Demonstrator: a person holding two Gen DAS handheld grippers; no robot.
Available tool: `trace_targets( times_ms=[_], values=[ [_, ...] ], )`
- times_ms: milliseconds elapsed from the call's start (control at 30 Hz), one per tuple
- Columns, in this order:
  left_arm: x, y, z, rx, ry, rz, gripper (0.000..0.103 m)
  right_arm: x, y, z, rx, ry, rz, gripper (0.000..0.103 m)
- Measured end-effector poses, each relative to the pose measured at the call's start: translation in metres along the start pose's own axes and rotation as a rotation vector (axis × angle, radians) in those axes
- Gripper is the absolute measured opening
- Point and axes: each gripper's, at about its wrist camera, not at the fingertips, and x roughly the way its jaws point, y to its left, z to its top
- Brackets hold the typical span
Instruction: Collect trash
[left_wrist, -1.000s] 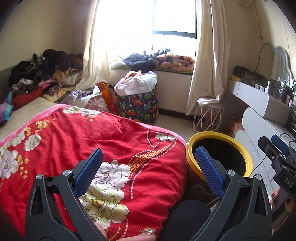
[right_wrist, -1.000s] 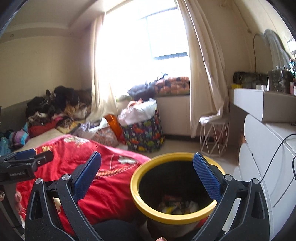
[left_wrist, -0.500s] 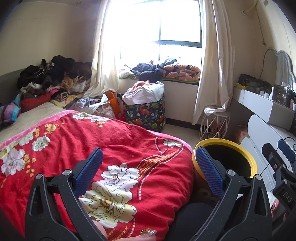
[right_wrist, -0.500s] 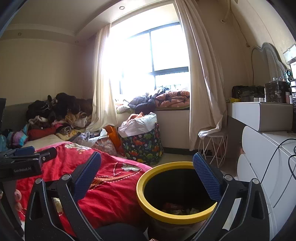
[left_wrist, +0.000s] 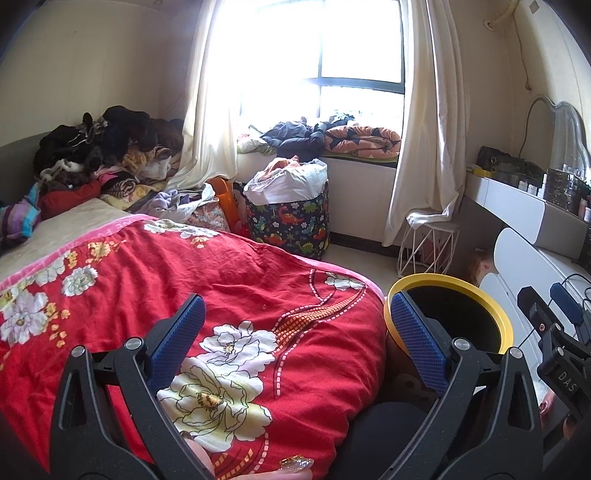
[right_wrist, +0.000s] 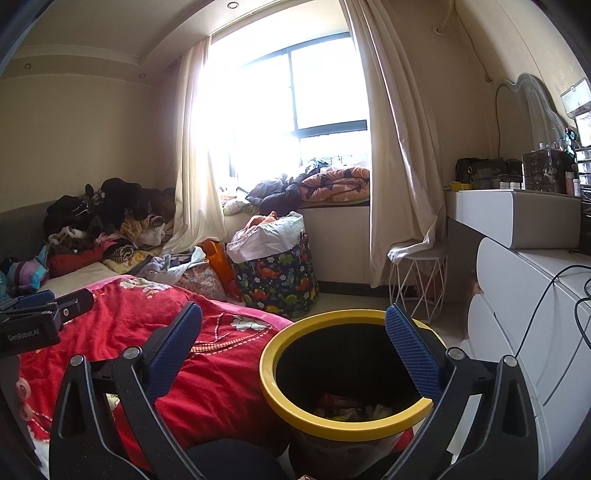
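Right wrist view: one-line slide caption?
Open right gripper above yellow-rimmed bin holding trash, beside red floral blanket.

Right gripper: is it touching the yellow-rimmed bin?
Cannot tell. In the right wrist view the right gripper is open and overlaps the bin rim, with no visible gap or contact.

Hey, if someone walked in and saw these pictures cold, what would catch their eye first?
Probably the red floral quilt spread over the bed, filling the left and centre of both views. Next, the yellow-rimmed bin right beside the bed's corner, with some trash at its bottom, framed by the open right gripper. Behind them, the bright window glares over a dinosaur-print basket stuffed with laundry.
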Motion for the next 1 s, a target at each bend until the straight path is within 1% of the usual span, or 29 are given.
trace_targets(
  times_ms=[1000],
  values=[
    [0.0004, -0.0002, -0.0006, -0.001, -0.001, -0.007, 0.092, 0.0013, 0.002, 0.0008, -0.003, 0.004, -0.003, 0.097]
  ],
)
